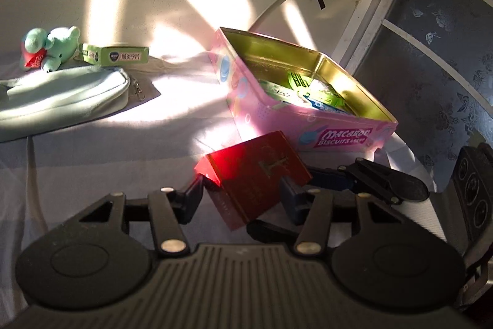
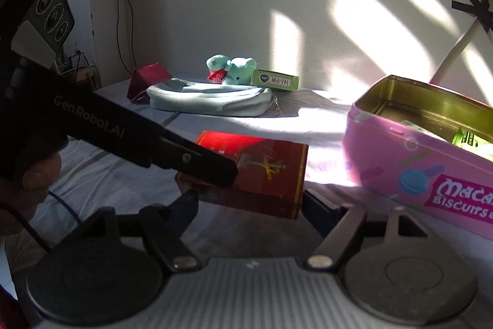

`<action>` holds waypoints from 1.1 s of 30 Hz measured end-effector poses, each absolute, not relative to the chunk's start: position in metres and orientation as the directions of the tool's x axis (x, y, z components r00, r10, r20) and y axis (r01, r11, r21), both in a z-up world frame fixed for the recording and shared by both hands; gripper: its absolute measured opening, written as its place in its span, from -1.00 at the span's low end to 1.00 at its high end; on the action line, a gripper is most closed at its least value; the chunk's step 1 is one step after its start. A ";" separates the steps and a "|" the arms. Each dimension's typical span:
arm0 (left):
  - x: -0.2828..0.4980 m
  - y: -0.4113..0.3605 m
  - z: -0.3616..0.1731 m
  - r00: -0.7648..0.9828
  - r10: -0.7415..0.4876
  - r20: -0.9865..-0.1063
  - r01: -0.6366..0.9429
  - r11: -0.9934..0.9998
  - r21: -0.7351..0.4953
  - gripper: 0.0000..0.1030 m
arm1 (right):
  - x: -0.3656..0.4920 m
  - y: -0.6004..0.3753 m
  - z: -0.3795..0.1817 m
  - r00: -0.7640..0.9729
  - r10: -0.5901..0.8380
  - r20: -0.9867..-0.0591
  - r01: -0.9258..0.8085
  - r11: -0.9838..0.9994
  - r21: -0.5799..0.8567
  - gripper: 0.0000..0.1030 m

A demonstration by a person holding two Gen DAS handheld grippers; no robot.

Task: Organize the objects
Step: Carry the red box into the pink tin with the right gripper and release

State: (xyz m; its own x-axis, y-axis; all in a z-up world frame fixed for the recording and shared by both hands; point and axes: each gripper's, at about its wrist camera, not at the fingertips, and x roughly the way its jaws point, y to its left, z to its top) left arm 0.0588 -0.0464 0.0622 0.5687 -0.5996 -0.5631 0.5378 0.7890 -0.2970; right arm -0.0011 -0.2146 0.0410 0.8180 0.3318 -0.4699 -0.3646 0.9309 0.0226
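Left wrist — red box between hand-held gripper

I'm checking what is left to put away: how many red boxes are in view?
2. One red box lies between both tools, beside the pink tin. A second red box leans at the far left, behind the pale pouch. Others may be hidden.

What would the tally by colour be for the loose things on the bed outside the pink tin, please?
Red: 2, the red box between both grippers and a dark red box at the back.
Green: 2, the plush toy and the green carton.
Pale blue: 1, the pouch.
Total: 5
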 end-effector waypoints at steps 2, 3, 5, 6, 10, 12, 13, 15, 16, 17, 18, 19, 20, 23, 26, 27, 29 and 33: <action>0.063 -0.061 0.078 0.588 -0.613 -0.528 0.574 0.776 -0.260 0.08 | -0.001 -0.226 0.053 0.856 0.304 -0.417 -0.328 0.944 0.013 0.48; 0.067 -0.072 0.087 0.596 -0.620 -0.510 0.596 0.767 -0.238 0.08 | 0.000 -0.235 0.060 0.876 0.282 -0.391 -0.303 0.953 0.009 0.49; 0.077 -0.094 0.096 0.601 -0.632 -0.489 0.629 0.752 -0.198 0.08 | 0.008 -0.251 0.069 0.900 0.239 -0.363 -0.258 0.966 -0.004 0.50; 0.083 -0.105 0.099 0.601 -0.637 -0.482 0.643 0.744 -0.182 0.08 | 0.013 -0.259 0.073 0.907 0.218 -0.359 -0.238 0.971 -0.011 0.50; 0.117 -0.152 0.097 0.588 -0.640 -0.495 0.668 0.729 -0.149 0.09 | 0.048 -0.291 0.081 0.906 0.153 -0.396 -0.179 0.983 -0.031 0.52; 0.135 -0.172 0.092 0.580 -0.634 -0.511 0.670 0.728 -0.145 0.10 | 0.068 -0.309 0.081 0.887 0.134 -0.441 -0.158 0.987 -0.018 0.52; 0.144 -0.180 0.089 0.574 -0.632 -0.520 0.669 0.729 -0.147 0.10 | 0.077 -0.316 0.080 0.879 0.127 -0.459 -0.149 0.989 -0.012 0.52; 0.158 -0.195 0.084 0.565 -0.626 -0.537 0.665 0.731 -0.153 0.10 | 0.098 -0.328 0.073 0.861 0.106 -0.497 -0.126 0.992 -0.006 0.52; 0.166 -0.202 0.080 0.562 -0.623 -0.545 0.663 0.733 -0.155 0.10 | 0.105 -0.332 0.070 0.854 0.094 -0.511 -0.116 0.993 -0.011 0.53; 0.173 -0.210 0.078 0.559 -0.619 -0.552 0.662 0.734 -0.154 0.10 | 0.110 -0.336 0.068 0.849 0.080 -0.523 -0.106 0.994 -0.019 0.54; 0.178 -0.215 0.075 0.560 -0.615 -0.555 0.658 0.737 -0.152 0.10 | 0.115 -0.339 0.066 0.847 0.068 -0.528 -0.097 0.995 -0.027 0.54; 0.183 -0.221 0.072 0.566 -0.604 -0.561 0.650 0.746 -0.148 0.10 | 0.120 -0.342 0.064 0.846 0.056 -0.530 -0.088 0.995 -0.035 0.58; 0.187 -0.226 0.070 0.583 -0.584 -0.565 0.634 0.762 -0.133 0.12 | 0.123 -0.344 0.063 0.849 0.039 -0.527 -0.075 0.996 -0.047 0.63; 0.196 -0.231 0.064 0.635 -0.516 -0.575 0.571 0.815 -0.100 0.13 | 0.122 -0.354 0.062 0.869 0.009 -0.494 -0.030 0.999 -0.036 0.75; 0.191 -0.220 0.062 0.619 -0.542 -0.569 0.561 0.812 -0.164 0.14 | 0.106 -0.362 0.062 0.891 0.009 -0.453 -0.002 1.000 0.016 0.77; 0.186 -0.216 0.063 0.627 -0.542 -0.560 0.557 0.814 -0.164 0.15 | 0.099 -0.364 0.063 0.900 0.019 -0.435 -0.004 0.999 0.036 0.77; 0.173 -0.209 0.066 0.644 -0.540 -0.543 0.557 0.816 -0.151 0.15 | 0.088 -0.366 0.062 0.911 0.028 -0.411 0.002 0.997 0.071 0.76; 0.146 -0.196 0.073 0.662 -0.546 -0.513 0.567 0.813 -0.134 0.16 | 0.068 -0.369 0.064 0.928 0.027 -0.372 0.027 0.990 0.140 0.75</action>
